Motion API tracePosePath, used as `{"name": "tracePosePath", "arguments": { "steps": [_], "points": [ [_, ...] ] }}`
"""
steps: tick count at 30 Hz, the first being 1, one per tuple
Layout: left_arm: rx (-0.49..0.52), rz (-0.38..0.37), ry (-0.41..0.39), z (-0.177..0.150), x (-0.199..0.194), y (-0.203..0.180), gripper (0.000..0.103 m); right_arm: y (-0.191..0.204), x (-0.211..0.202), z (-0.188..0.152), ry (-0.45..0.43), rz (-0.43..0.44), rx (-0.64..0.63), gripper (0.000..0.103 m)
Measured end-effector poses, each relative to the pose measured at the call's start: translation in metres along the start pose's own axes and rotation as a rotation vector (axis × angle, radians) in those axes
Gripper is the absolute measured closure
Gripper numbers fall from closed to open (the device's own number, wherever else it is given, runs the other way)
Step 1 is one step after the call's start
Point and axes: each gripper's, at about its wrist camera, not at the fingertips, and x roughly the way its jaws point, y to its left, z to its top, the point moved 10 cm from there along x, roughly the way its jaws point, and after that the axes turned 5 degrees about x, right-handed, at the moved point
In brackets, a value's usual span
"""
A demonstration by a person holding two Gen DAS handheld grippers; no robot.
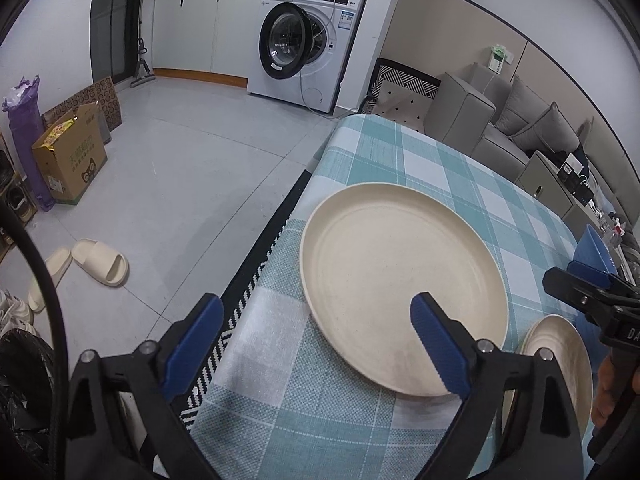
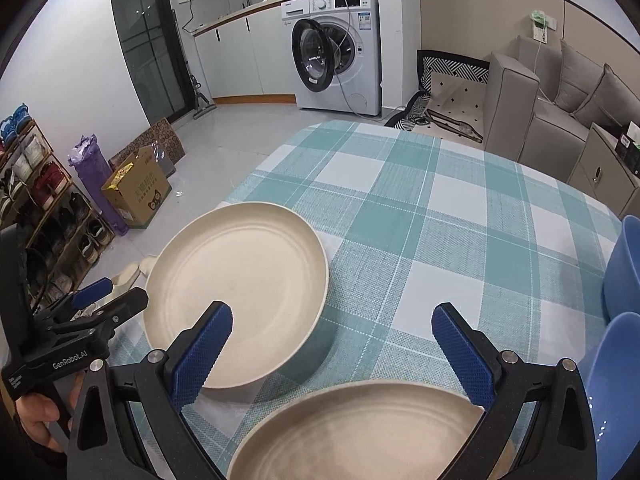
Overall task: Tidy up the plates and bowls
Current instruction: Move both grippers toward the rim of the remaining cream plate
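A large cream plate [image 1: 400, 280] [image 2: 236, 280] lies near the left edge of the table with the teal checked cloth [image 1: 440, 168] [image 2: 420, 208]. My left gripper [image 1: 316, 308] [image 2: 126, 290] stands open astride the plate's near left rim, with one finger above the plate and the other out past the table edge; its pads do not press on the rim. A second cream plate [image 1: 560, 356] [image 2: 352, 432] lies closer in, to the right. My right gripper [image 2: 332, 314] [image 1: 576, 276] hangs open just above its far rim, holding nothing.
Two blue bowls [image 2: 624, 264] [image 2: 616, 380] stand at the table's right edge, one blue bowl [image 1: 596, 246] seen behind the right gripper. Left of the table lie floor tiles, slippers [image 1: 100, 266], a cardboard box [image 1: 68, 160] and a shoe rack [image 2: 40, 208]. A washing machine [image 2: 340, 52] and a sofa [image 2: 560, 92] stand beyond.
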Motion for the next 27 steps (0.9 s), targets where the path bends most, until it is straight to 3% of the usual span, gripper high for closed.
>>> {"name": "tracePosePath", "arguments": {
  "steps": [6, 9, 18, 27],
  "points": [
    [0.004, -0.011, 0.004, -0.003, 0.006, -0.002, 0.013, 0.003, 0.024, -0.004, 0.039, -0.017, -0.021, 0.001],
    [0.007, -0.007, 0.016, -0.004, 0.009, -0.002, 0.025, 0.003, 0.036, -0.007, 0.060, -0.013, -0.014, 0.002],
    [-0.022, -0.014, 0.055, -0.011, 0.020, 0.002, 0.037, 0.006, 0.059, -0.016, 0.123, 0.001, -0.026, 0.026],
    [0.001, -0.014, 0.074, -0.015, 0.023, -0.001, 0.058, 0.005, 0.071, -0.022, 0.169, 0.005, -0.010, 0.049]
  ]
}}
